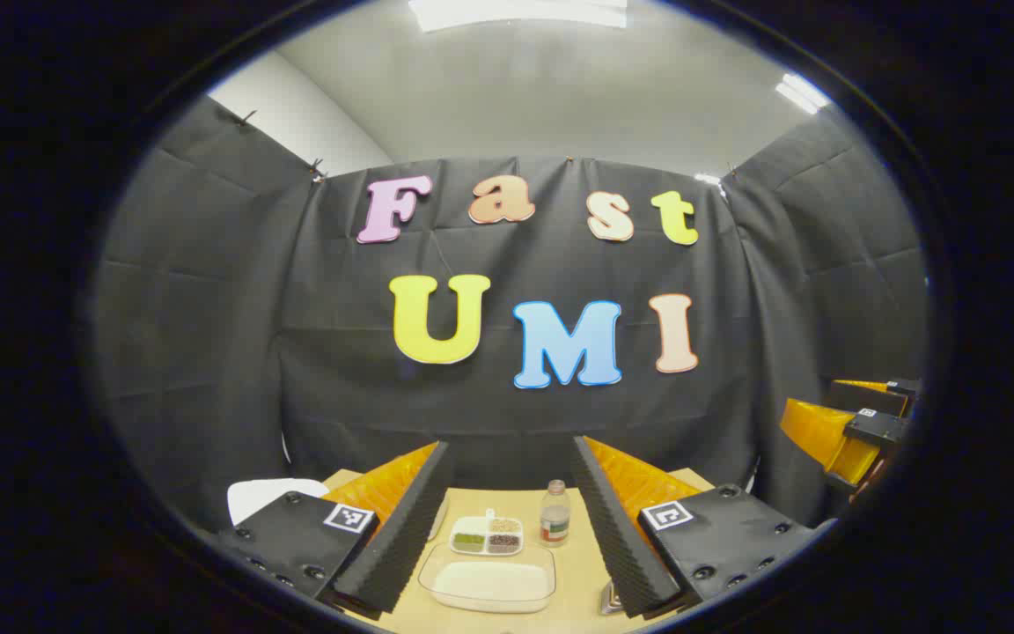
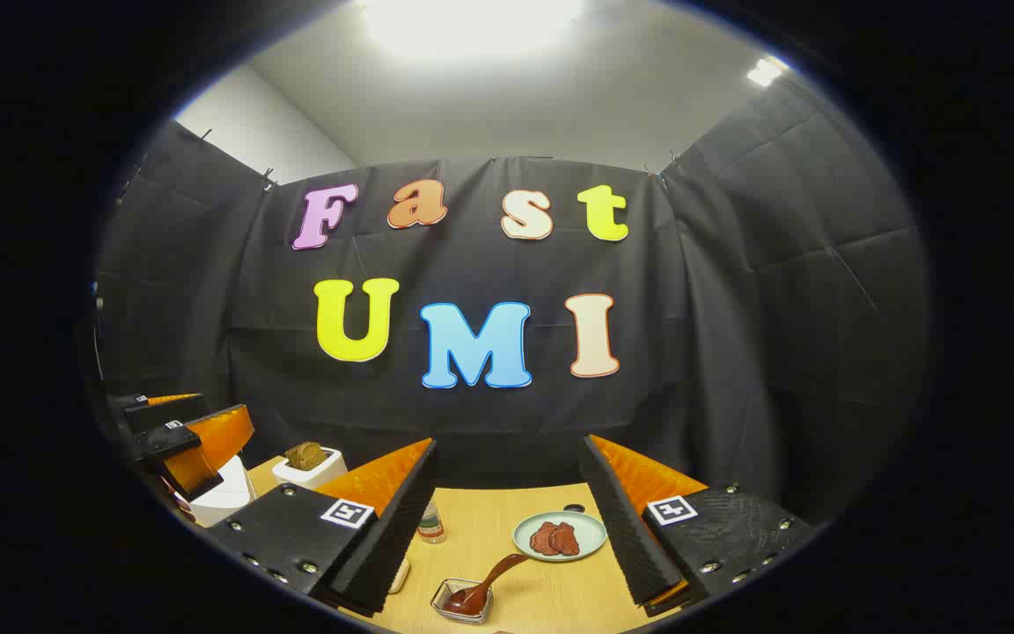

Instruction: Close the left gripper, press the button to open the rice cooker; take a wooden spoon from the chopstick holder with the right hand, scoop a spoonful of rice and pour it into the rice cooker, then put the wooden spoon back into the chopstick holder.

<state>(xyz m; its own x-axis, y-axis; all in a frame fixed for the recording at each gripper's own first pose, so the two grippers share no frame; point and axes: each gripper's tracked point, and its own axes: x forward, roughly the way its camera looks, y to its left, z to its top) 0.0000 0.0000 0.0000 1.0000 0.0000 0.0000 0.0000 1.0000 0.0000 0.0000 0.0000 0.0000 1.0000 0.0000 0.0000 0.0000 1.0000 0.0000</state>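
Observation:
My left gripper (image 1: 511, 449) is open and held above the near side of the wooden table (image 1: 577, 563), with nothing between its fingers. Below it lies a clear container of white rice (image 1: 489, 581). A white rounded body, seemingly the rice cooker (image 1: 262, 495), peeks out behind the left finger. My right gripper (image 2: 508, 442) is open too and holds nothing. Under it a dark wooden spoon (image 2: 496, 574) rests with its bowl in a small clear dish (image 2: 461, 602). The white cooker (image 2: 218, 500) sits at the left, behind the left gripper (image 2: 180, 433). The right gripper (image 1: 859, 424) hangs at the right edge.
A small divided tray of grains (image 1: 487, 535) and a bottle (image 1: 554, 513) stand behind the rice container. A pale plate with red meat slices (image 2: 560, 535), a bottle (image 2: 430, 524) and a white toaster with bread (image 2: 309, 464) are on the table. Black cloth walls surround the booth.

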